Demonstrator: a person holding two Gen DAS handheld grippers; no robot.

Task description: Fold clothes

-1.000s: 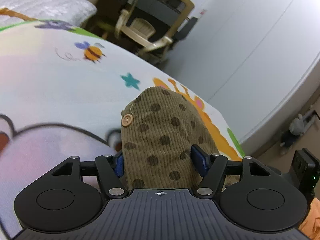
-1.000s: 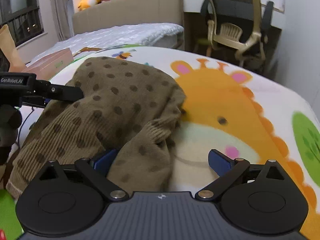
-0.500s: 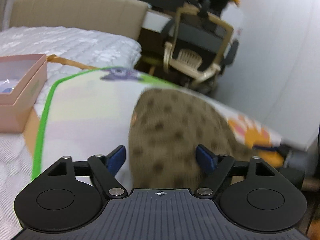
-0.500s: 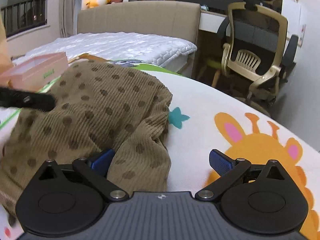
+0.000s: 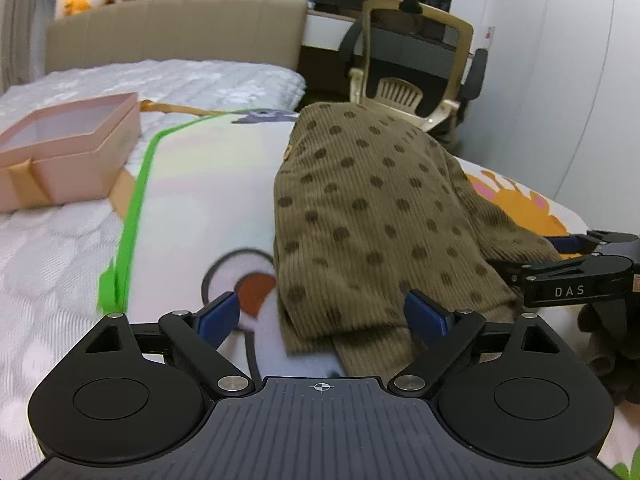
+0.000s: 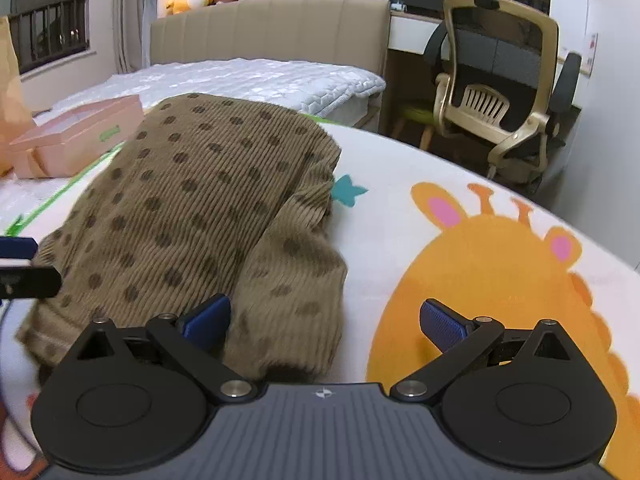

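A brown corduroy garment (image 5: 372, 208) with dark dots and a wooden button (image 5: 287, 153) lies folded on the cartoon blanket (image 5: 200, 184). My left gripper (image 5: 322, 314) is open at the garment's near edge, and the cloth's corner lies loose between its blue pads. In the right wrist view the same garment (image 6: 200, 208) fills the left half. My right gripper (image 6: 324, 320) is open, with a folded sleeve end beside its left pad and bare blanket (image 6: 480, 272) under the right one. The two grippers sit side by side at the near hem.
A pink open box (image 5: 68, 148) stands on the white quilt to the left, also seen as the box (image 6: 76, 140) from the right wrist. A beige office chair (image 6: 500, 100) and a desk stand beyond the bed's far right edge. The padded headboard (image 6: 272, 32) lies ahead.
The left jaws have spread wider and the cloth now lies loose between them. Both views have swung toward the headboard. The right jaws keep the same wide gap.
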